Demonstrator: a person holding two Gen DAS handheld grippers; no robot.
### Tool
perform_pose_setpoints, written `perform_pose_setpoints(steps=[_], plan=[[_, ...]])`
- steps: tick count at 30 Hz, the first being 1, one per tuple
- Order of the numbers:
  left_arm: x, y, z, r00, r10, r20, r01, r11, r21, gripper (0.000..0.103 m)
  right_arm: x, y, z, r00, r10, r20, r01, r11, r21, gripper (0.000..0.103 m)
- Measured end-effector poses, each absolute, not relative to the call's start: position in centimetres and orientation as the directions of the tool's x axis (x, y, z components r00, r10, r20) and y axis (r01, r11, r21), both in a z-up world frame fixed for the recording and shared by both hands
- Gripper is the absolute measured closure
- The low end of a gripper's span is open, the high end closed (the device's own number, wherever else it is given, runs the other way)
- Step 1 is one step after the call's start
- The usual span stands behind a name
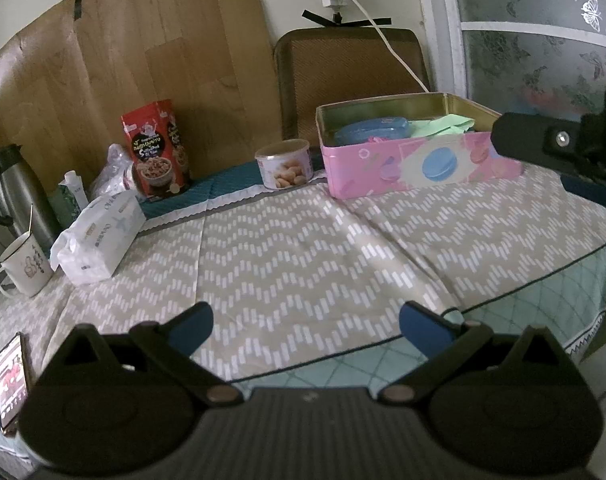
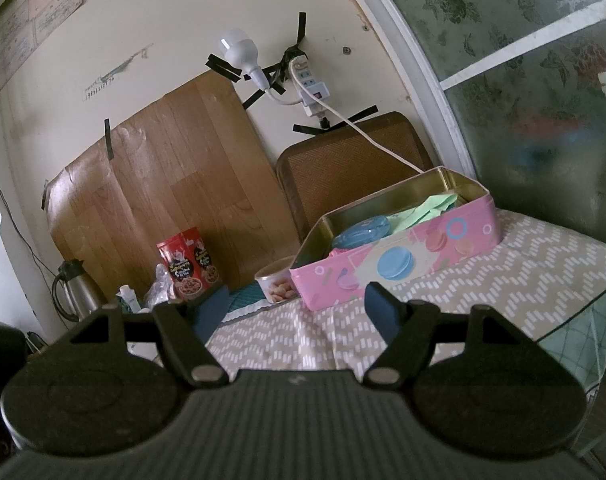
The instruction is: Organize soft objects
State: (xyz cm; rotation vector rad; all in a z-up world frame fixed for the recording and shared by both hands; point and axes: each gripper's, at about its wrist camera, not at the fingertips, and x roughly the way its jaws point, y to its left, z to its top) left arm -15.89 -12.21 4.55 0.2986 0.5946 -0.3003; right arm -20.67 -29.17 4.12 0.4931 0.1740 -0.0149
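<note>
A pink tin box [image 1: 419, 164] [image 2: 403, 264] with macaron prints stands open at the far right of the table. Inside it lie a blue soft pouch [image 1: 369, 130] [image 2: 361, 234] and a green cloth [image 1: 443, 125] [image 2: 425, 212]. My left gripper [image 1: 305, 326] hovers open over the chevron tablecloth [image 1: 303, 260], well short of the box, nothing between its blue pads. My right gripper [image 2: 297, 314] is open too, empty, pointing toward the box's near side. Part of the right gripper's black body [image 1: 559, 140] shows at the right edge of the left wrist view, beside the box.
A round nut tin [image 1: 285, 164] [image 2: 275, 286] sits left of the box. A red snack box [image 1: 157, 148] [image 2: 189, 268], tissue pack [image 1: 103, 236], white mug [image 1: 23, 266], steel flask [image 1: 15, 192] and phone [image 1: 13, 384] line the left side. A chair back [image 1: 351, 76] stands behind.
</note>
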Motion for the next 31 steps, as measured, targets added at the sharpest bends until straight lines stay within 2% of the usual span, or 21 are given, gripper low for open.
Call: perform_pose_setpoints(steps=[25,31], plan=[[-15.51,-12.08,4.25,0.763,-0.205,-0.613,0.373,0.914,0.158,0.000,-20.69,-29.06,4.09,0.985,0.026,-0.172,0.058,0.881,0.469,0.026],[-15.81,-12.08,4.64,0.772,-0.223,-0.595,0.385,0.909,0.159,0.000,-20.71,-29.06,3.76,0.985,0.028,-0.170,0.056,0.883,0.466,0.026]])
